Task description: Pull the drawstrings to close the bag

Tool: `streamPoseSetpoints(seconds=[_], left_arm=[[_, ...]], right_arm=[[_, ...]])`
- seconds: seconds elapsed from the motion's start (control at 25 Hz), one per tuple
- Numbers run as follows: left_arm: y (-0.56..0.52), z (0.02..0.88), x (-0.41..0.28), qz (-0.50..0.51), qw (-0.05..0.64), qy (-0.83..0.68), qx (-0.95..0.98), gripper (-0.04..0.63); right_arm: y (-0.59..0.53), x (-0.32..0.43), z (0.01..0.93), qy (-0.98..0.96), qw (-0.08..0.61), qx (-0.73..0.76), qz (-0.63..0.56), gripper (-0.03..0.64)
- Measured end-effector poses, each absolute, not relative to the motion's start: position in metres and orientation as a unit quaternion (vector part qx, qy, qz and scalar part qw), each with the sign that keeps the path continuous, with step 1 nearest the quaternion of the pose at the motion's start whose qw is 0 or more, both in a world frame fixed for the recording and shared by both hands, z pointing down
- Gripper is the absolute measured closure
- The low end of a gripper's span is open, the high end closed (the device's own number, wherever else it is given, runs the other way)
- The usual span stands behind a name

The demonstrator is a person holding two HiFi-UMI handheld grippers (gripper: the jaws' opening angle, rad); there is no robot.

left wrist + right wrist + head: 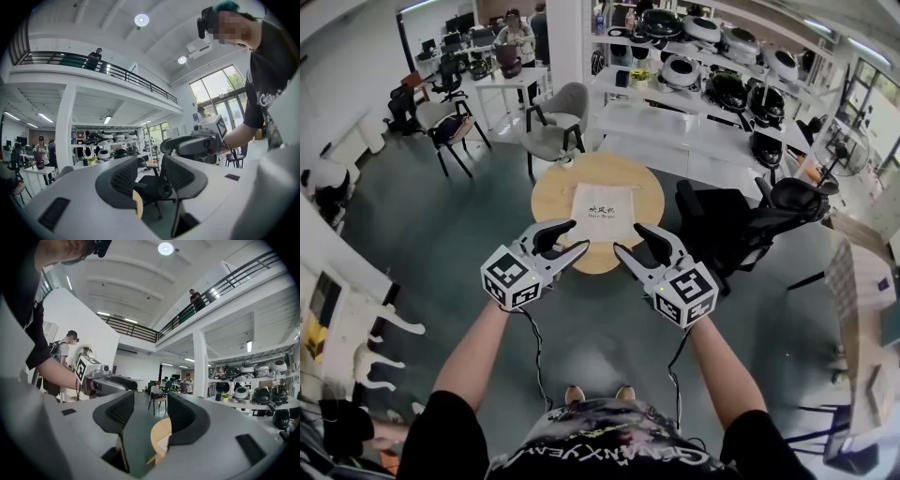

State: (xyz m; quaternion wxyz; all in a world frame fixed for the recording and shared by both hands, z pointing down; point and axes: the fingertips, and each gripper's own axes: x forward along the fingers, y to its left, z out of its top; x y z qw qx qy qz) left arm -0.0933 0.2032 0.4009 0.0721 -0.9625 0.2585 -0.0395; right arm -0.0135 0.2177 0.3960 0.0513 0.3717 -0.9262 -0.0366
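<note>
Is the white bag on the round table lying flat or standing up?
Lying flat: the bag is spread on the table, printed side up. Whether its mouth is drawn shut is too small to tell.

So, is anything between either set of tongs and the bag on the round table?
Nothing visible. The white bag lies alone on the round table; the left tongs and right tongs are open and empty on its near side, with no object between.

Round wooden table (549, 202), black chair (727, 230)
</note>
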Motion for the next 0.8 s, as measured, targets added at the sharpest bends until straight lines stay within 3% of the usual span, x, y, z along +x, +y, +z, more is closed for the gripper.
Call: streamPoseSetpoints(seconds=[0.8], left_arm=[[0.2024, 0.4031, -0.0976, -0.048, 0.091, 0.257, -0.961, 0.228]], right_arm=[[0.2153, -0.0096, 0.3990, -0.929, 0.045, 0.365, -0.030, 0.213]])
